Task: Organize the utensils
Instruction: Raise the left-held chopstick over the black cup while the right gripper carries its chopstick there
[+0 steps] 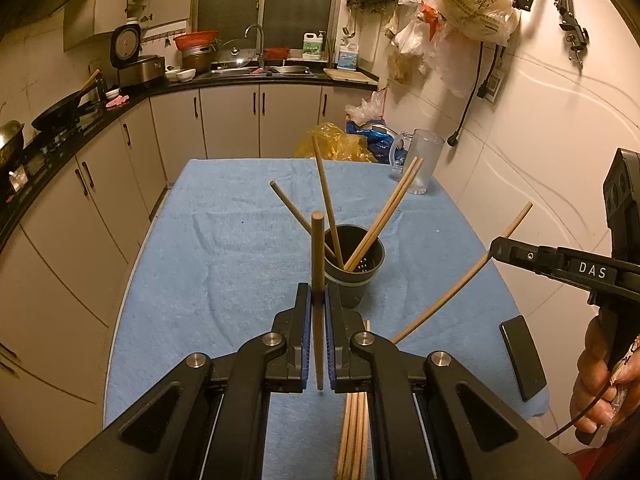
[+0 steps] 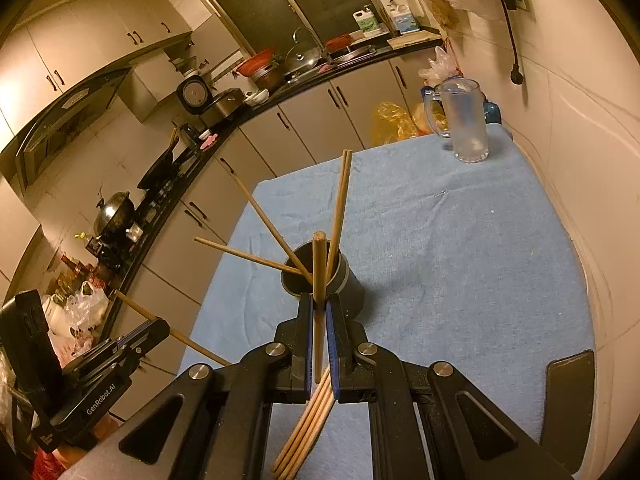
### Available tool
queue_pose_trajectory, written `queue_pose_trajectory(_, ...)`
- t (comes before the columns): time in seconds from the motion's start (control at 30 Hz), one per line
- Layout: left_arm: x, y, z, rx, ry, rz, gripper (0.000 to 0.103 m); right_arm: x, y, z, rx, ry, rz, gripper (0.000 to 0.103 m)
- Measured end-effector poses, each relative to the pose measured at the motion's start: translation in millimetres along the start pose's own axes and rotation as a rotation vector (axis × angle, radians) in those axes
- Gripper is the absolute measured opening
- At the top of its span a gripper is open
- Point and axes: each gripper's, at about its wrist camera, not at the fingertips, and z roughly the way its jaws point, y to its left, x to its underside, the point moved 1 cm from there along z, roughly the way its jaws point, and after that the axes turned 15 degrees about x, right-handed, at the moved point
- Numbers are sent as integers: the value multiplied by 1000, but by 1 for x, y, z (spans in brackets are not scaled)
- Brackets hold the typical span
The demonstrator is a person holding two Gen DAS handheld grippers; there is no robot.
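Observation:
A dark round utensil holder [image 1: 354,268] stands on the blue towel-covered table [image 1: 224,240] with several wooden chopsticks [image 1: 326,200] leaning in it. It also shows in the right wrist view [image 2: 352,280]. My left gripper [image 1: 318,300] is shut on an upright chopstick [image 1: 317,248], just in front of the holder. My right gripper [image 2: 319,312] is shut on another upright chopstick [image 2: 319,264], close before the holder. It shows at the right of the left wrist view [image 1: 500,250], its chopstick [image 1: 452,292] slanting. Several loose chopsticks [image 2: 304,432] lie on the towel beneath the grippers.
A clear plastic mug [image 2: 464,120] stands at the table's far right corner. A black flat object [image 1: 522,358] lies at the near right edge. A white wall runs along the right. Kitchen cabinets and a counter [image 1: 120,100] lie left and behind. Yellow bags [image 1: 340,144] sit beyond the table.

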Motion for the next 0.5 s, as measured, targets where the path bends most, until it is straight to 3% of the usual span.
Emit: queue_pose_trajectory(0.5, -6, 0, -2, 4, -7, 12, 6, -6, -5, -4, 0, -10, 29, 6)
